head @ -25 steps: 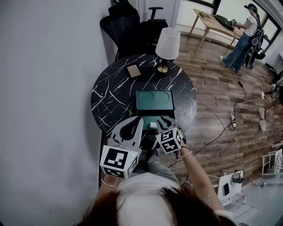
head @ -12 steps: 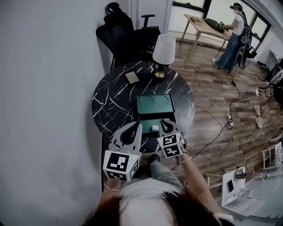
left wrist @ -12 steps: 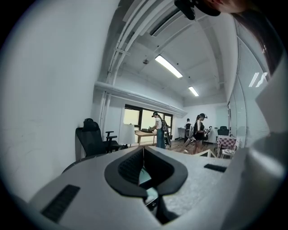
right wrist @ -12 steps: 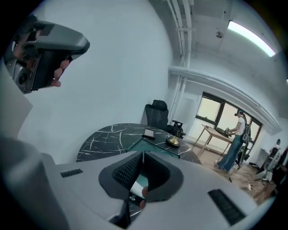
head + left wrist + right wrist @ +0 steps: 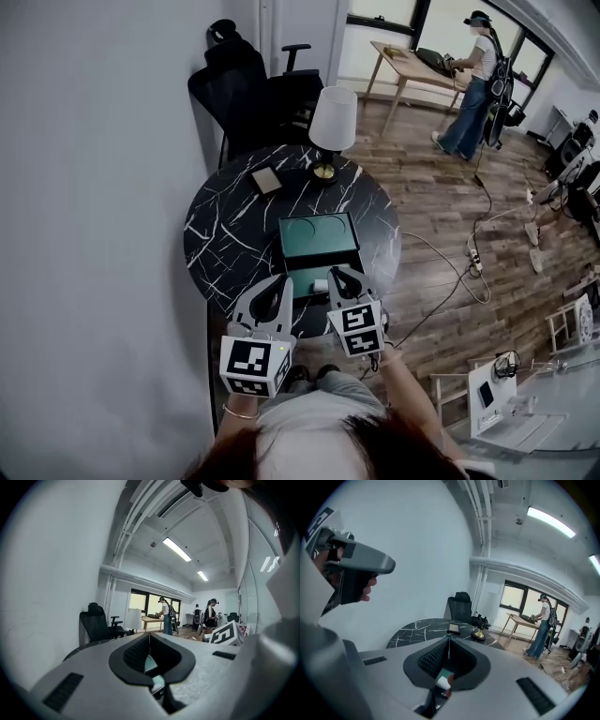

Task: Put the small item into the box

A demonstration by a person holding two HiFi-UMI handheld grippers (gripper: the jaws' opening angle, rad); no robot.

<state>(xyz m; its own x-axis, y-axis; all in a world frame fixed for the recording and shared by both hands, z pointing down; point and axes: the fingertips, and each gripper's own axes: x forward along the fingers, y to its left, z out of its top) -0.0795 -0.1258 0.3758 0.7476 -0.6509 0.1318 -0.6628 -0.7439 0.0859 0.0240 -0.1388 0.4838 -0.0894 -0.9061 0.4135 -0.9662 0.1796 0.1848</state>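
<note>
An open green box [image 5: 319, 236] lies in the middle of the round black marble table [image 5: 225, 234]. Just in front of it, a small white item [image 5: 321, 284] sits on a dark flap beside the left finger of my right gripper [image 5: 339, 274]. That gripper's jaws are shut, tips touching [image 5: 449, 638]. The white item [image 5: 443, 682] shows through the opening behind the tips, not between the pads. My left gripper [image 5: 281, 279] hovers over the near table edge, left of the item, shut with nothing in it [image 5: 149, 634].
A white-shaded lamp [image 5: 330, 122] and a small tan pad [image 5: 267, 180] stand at the table's far side. A black office chair [image 5: 239, 84] is behind the table. A grey wall runs along the left. A person [image 5: 473, 84] stands at a wooden desk far off.
The right gripper's jaws, open a second ago, have come together. The white item still lies beside them. The head view has shifted a little.
</note>
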